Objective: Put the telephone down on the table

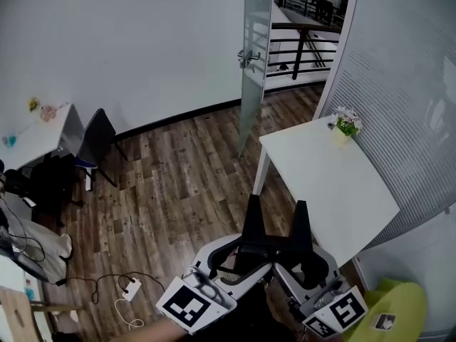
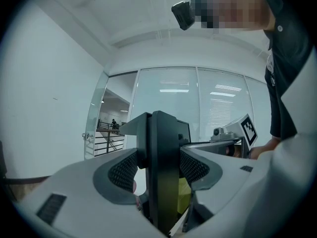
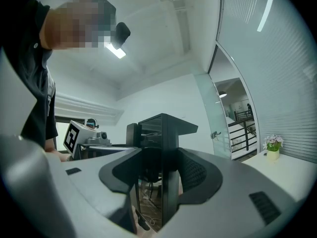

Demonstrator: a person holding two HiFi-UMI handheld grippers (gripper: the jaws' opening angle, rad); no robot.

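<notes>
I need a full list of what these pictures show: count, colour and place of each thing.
table: one, white, right of centre.
flower pot: one, pale, far corner of the table.
glass door: one, clear, top middle.
chair: one, black, left, beside the desk.
desk: one, white, far left.
power strip: one, white, on the wooden floor, lower left.
yellow-green thing: one, lower right corner; cannot tell what.
telephone: none seen.
left gripper: one, grey with black jaws, together, empty.
right gripper: one, same, jaws together, empty.

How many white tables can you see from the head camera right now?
2: the right table with a flower pot, and the left table by the black chair. Others may be hidden off-frame.
</notes>
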